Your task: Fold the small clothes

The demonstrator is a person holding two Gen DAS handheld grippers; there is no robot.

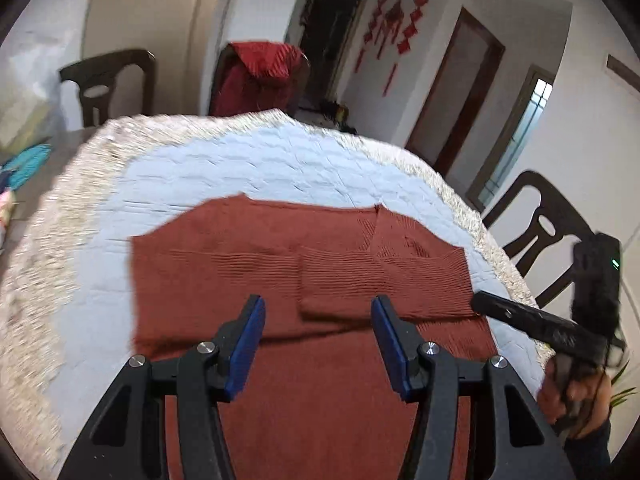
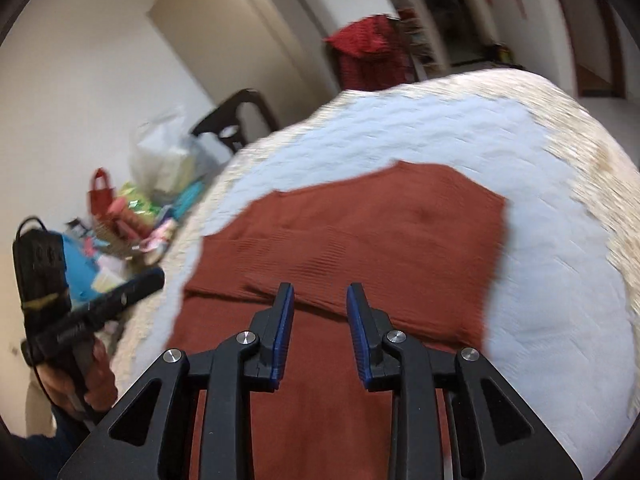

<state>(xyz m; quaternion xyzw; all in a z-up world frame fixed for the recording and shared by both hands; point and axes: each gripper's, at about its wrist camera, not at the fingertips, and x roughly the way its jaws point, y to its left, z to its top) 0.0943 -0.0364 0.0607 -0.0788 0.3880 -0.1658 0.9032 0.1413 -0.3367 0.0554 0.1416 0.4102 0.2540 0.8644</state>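
A rust-brown knitted sweater [image 1: 248,272] lies flat on the light blue quilted cloth [image 1: 224,168], its sleeves folded across the body [image 2: 360,240]. My left gripper [image 1: 319,304] hovers over the sweater's near part, open, with nothing between its blue pads [image 1: 248,340]. My right gripper [image 2: 320,290] hangs over the sweater's lower fold with a narrower gap, also open and empty. In the left wrist view the right gripper [image 1: 480,303] reaches the sweater's right edge, held by a hand [image 1: 576,400]. The left gripper [image 2: 158,278] shows beside the table's left edge in the right wrist view.
The cloth has a cream fringed border [image 1: 60,240] around the table. Dark chairs stand at the back left [image 1: 108,84] and right [image 1: 548,232]; another carries a red garment [image 1: 260,72]. Plastic bags and colourful clutter [image 2: 160,184] crowd the table's left end.
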